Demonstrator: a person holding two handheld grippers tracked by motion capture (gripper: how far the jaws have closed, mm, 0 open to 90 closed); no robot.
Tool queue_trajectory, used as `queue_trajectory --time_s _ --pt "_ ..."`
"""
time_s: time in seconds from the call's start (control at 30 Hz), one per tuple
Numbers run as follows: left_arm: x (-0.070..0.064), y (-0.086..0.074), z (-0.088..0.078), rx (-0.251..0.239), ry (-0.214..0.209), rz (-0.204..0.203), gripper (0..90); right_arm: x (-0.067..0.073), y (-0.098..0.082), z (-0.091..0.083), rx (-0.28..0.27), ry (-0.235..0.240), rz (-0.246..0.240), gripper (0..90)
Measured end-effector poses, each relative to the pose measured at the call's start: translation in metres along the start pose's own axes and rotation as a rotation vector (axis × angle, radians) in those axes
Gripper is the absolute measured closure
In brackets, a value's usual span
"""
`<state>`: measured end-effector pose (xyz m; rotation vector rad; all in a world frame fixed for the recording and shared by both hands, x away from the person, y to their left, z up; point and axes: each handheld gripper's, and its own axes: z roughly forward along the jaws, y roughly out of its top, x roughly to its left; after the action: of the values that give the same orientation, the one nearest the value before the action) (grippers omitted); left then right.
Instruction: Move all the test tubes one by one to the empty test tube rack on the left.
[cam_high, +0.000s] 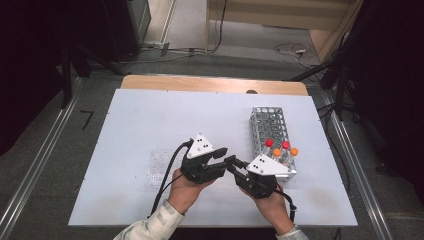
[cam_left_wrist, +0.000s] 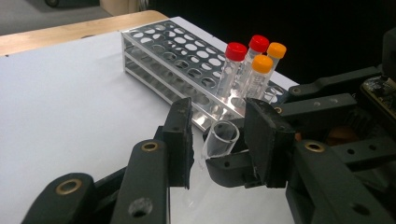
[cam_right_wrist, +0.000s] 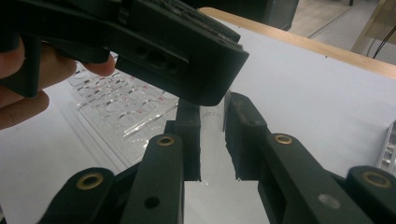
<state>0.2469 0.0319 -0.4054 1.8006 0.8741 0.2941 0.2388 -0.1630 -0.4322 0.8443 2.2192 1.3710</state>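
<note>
A clear, uncapped tube (cam_left_wrist: 220, 138) is clamped in my right gripper (cam_right_wrist: 214, 109), whose jaws are shut on its wall (cam_right_wrist: 213, 128). The tube's open mouth points toward my left gripper (cam_left_wrist: 219, 112), and it sits between that gripper's jaws. A gap shows between the left pad (cam_left_wrist: 183, 140) and the glass, so the left gripper is open. In the high view the left gripper (cam_high: 223, 153) and the right gripper (cam_high: 231, 161) meet tip to tip near the front middle of the white table (cam_high: 150, 120).
A metal tube rack (cam_high: 267, 125) stands at the right, with several red- and orange-capped tubes (cam_left_wrist: 252, 58) at its near end. A clear plastic tray (cam_high: 160, 167) lies flat to the left of the hands. The rest of the rack's holes (cam_left_wrist: 159, 46) are vacant.
</note>
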Motion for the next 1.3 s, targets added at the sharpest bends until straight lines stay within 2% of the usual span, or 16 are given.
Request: queue_trajectory --time_s 0.07,0.2,0.3,0.53,0.57,0.63,0.67,0.87,0.97,1.2,1.3 --pt "0.0 0.0 0.001 0.006 -0.006 0.003 64.7 0.0 0.0 0.0 -0.001 -0.001 -0.001 73.1" --pt "-0.001 -0.001 0.003 0.023 -0.007 0.015 74.5 0.002 0.0 0.001 0.002 -0.002 -0.008 73.2" --pt "-0.002 -0.002 0.003 0.031 0.011 0.042 75.6 0.002 -0.001 0.002 0.006 -0.001 -0.01 73.2" --pt "-0.002 -0.001 0.002 0.025 0.014 0.039 76.9 0.002 -0.001 0.001 0.004 0.003 -0.006 71.4" --pt "-0.002 -0.001 0.002 0.026 0.016 0.039 77.1 0.001 0.0 0.001 0.005 0.019 0.002 63.4" --pt "-0.001 0.0 0.001 0.022 0.016 0.035 77.1 0.001 0.0 0.001 0.009 0.028 0.003 60.2" --pt "0.0 0.001 0.0 0.019 0.018 0.034 77.1 0.001 0.0 0.001 0.012 0.035 0.005 54.5" --pt "0.004 0.011 -0.011 -0.013 0.029 0.022 77.1 -0.002 0.0 -0.006 0.003 0.046 0.014 47.9" --pt "0.01 0.021 -0.023 -0.042 0.049 0.019 77.2 -0.004 -0.001 -0.011 -0.003 0.045 0.023 47.2" --pt "0.023 0.03 -0.044 -0.075 0.106 0.015 77.2 -0.008 -0.003 -0.019 -0.01 0.034 0.03 46.4" --pt "0.034 0.028 -0.054 -0.075 0.158 0.011 77.2 -0.01 -0.004 -0.019 -0.006 0.028 0.034 45.5"
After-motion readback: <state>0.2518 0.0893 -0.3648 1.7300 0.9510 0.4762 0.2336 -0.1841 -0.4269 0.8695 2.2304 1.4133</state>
